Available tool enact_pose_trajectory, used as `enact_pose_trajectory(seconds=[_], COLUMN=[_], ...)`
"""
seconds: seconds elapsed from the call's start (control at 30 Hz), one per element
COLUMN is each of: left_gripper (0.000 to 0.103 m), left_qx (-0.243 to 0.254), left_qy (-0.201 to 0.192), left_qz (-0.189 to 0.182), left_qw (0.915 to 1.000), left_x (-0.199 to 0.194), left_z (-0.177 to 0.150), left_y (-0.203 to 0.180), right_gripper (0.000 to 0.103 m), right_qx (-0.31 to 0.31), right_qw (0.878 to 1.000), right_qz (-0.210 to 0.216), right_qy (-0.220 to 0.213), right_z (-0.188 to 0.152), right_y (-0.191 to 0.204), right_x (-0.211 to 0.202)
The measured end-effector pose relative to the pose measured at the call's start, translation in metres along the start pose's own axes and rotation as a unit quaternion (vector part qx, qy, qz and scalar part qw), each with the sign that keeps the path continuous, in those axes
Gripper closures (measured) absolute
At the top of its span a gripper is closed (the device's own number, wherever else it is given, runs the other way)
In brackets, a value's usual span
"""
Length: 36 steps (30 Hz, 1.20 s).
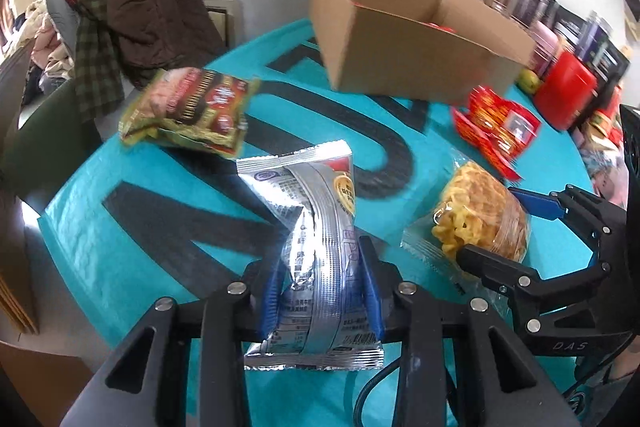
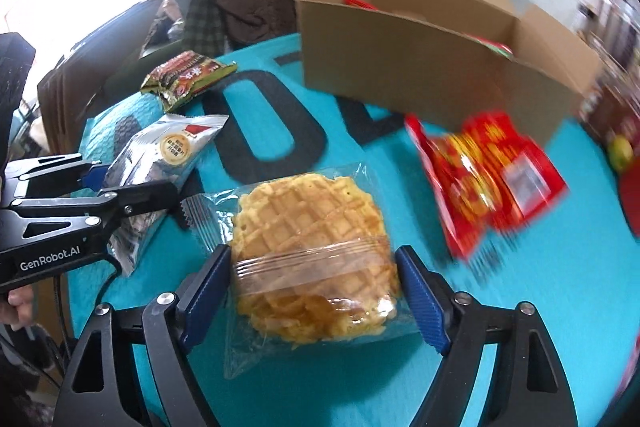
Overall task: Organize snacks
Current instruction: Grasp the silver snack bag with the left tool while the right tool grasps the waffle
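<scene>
The left tongs are clamped on a silver foil snack packet whose long axis runs straight away from the camera, its top edge twisted. The right tongs pinch a clear-wrapped waffle biscuit lying flat above the teal counter. Behind, the cardboard box stands open, its contents mostly hidden; the red packet beside it is blurred.

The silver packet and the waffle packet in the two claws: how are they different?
The silver packet is opaque foil with print, hiding its contents; the waffle packet is clear plastic, showing golden waffle. The silver packet is narrow and crumpled between the left gripper; the waffle packet is wide and round, spreading the right gripper further. Both are sealed snacks, each gripped over the teal table.
</scene>
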State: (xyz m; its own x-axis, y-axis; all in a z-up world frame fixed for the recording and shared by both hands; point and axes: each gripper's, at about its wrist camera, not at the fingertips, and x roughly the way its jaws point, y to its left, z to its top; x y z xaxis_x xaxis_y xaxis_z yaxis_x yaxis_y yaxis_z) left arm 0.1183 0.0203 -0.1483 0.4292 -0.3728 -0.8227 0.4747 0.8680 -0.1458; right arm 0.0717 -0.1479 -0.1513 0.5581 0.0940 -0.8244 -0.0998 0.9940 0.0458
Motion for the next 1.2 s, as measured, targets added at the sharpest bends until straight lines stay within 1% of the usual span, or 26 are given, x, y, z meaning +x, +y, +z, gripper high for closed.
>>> enact_pose_trajectory(seconds=[0.13, 0.27, 0.37, 0.47, 0.5, 0.53, 0.67, 0.9, 1.03, 1.1, 1.2], left_gripper=[0.068, 0.068, 0.068, 0.068, 0.068, 0.068, 0.068, 0.068, 0.068, 0.067, 0.061], left_qx=[0.017, 0.033, 0.042, 0.043, 0.039, 0.035, 0.037, 0.048, 0.051, 0.057, 0.070], left_qy=[0.008, 0.015, 0.018, 0.026, 0.032, 0.038, 0.038, 0.037, 0.036, 0.034, 0.033], left_qz=[-0.019, -0.032, -0.037, -0.030, -0.029, -0.029, -0.021, -0.003, 0.003, 0.010, 0.015], left_qw=[0.9997, 0.9988, 0.9982, 0.9983, 0.9983, 0.9983, 0.9984, 0.9982, 0.9980, 0.9977, 0.9969], left_x=[-0.003, -0.005, -0.006, -0.002, 0.001, 0.003, 0.005, 0.008, 0.010, 0.011, 0.012], left_z=[-0.009, -0.017, -0.020, -0.018, -0.018, -0.018, -0.016, -0.014, -0.011, -0.011, -0.012], left_y=[-0.021, -0.039, -0.048, -0.053, -0.052, -0.052, -0.054, -0.058, -0.060, -0.062, -0.067], right_gripper=[0.021, 0.021, 0.020, 0.015, 0.006, 0.000, 0.000, 0.000, 0.000, 0.000, 0.000], right_qx=[0.032, 0.052, 0.065, 0.057, 0.055, 0.051, 0.038, 0.007, 0.012, 0.009, -0.009], right_qw=[0.999, 0.998, 0.998, 0.998, 0.998, 0.999, 0.999, 1.000, 1.000, 1.000, 1.000], right_qz=[-0.011, -0.024, -0.023, -0.018, -0.019, -0.017, -0.005, -0.012, 0.010, 0.013, 0.002], right_qy=[0.004, 0.008, 0.012, 0.015, 0.014, 0.010, 0.017, 0.014, 0.014, 0.007, 0.004], right_z=[-0.022, -0.041, -0.051, -0.057, -0.056, -0.056, -0.054, -0.052, -0.054, -0.056, -0.059], right_y=[-0.010, -0.017, -0.022, -0.023, -0.022, -0.022, -0.020, -0.013, -0.016, -0.016, -0.010], right_x=[-0.017, -0.032, -0.040, -0.046, -0.045, -0.045, -0.039, -0.035, -0.036, -0.036, -0.035])
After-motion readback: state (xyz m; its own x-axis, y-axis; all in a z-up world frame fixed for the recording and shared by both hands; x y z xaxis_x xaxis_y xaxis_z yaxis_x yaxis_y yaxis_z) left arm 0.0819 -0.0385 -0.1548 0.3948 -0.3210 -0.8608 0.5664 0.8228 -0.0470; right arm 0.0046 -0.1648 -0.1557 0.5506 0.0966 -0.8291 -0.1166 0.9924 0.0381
